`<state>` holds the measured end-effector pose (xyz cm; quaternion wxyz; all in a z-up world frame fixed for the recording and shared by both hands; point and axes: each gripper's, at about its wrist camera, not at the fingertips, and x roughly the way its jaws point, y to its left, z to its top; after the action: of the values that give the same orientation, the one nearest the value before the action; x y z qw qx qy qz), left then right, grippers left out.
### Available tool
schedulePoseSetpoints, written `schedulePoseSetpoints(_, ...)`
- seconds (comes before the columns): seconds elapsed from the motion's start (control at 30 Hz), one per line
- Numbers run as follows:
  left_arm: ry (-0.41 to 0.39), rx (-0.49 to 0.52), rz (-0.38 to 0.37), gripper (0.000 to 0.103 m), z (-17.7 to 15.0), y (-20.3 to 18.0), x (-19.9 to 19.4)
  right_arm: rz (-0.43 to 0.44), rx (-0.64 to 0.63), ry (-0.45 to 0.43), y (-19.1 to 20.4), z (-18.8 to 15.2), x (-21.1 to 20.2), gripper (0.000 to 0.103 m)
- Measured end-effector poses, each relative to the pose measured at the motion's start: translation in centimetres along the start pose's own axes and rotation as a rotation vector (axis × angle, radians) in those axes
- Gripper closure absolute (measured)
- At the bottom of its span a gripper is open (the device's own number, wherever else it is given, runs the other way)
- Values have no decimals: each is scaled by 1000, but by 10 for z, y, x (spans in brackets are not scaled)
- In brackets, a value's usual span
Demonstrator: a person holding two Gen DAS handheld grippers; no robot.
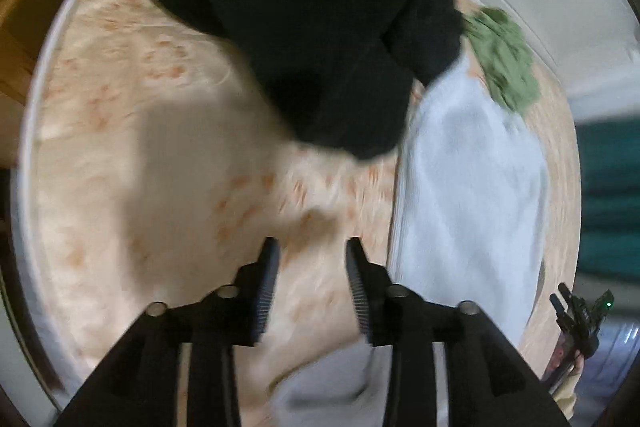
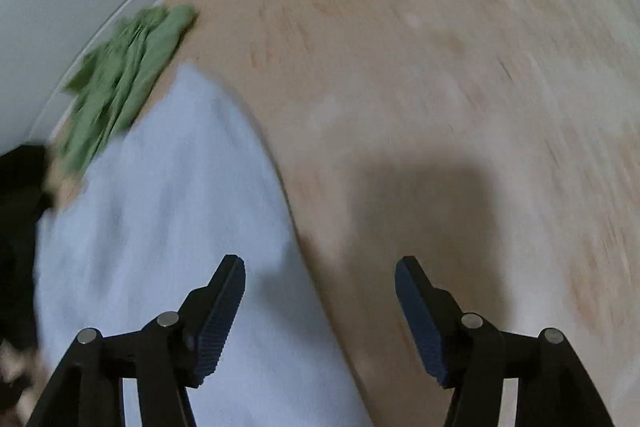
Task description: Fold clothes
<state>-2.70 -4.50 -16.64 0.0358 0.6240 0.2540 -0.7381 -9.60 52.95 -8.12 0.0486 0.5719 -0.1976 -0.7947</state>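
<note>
While both tools hang empty, the left tool [image 1: 312, 247] with jaws partly apart and the right tool [image 2: 320, 263] with jaws wide apart, nothing sits between either pair; below lies a bed [image 2: 440, 67]; a white garment [image 2: 168, 211] looks laid flat; a black garment [image 1: 304, 27] and a crumpled green garment [image 1: 504, 63] seem unfolded.

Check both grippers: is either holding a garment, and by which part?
Nothing is held. The left gripper and right gripper both stand open, with no cloth between their fingers.
</note>
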Motion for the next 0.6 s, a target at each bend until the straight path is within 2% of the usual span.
schedulePoseSetpoints(0.03, 18, 31, -6, 57, -10, -1, -3, 35, 29, 41, -14, -21, -9, 38)
schedulePoseSetpoints(0.13, 73, 125, -25, 57, -41, -3, -13, 136, 142, 183, -52, -85, -32, 38)
schedulePoseSetpoints(0.17, 92, 152, -28, 57, -49, -9, -10, 151, 175, 206, -62, -102, -38, 38)
schedulePoseSetpoints(0.27, 142, 231, -40, 57, -77, -32, -8, 178, 293, 213, -86, -149, -54, 37)
schedulePoseSetpoints(0.4, 207, 277, -81, 57, -99, -60, 14, 231, 464, 212, -111, -211, -61, 37)
schedulePoseSetpoints(0.5, 210, 325, -69, 57, -115, -77, 16, 262, 564, 216, -120, -252, -57, 37)
schedulePoseSetpoints(0.6, 217, 350, -30, 57, -133, -83, 15, 316, 631, 216, -120, -276, -41, 38)
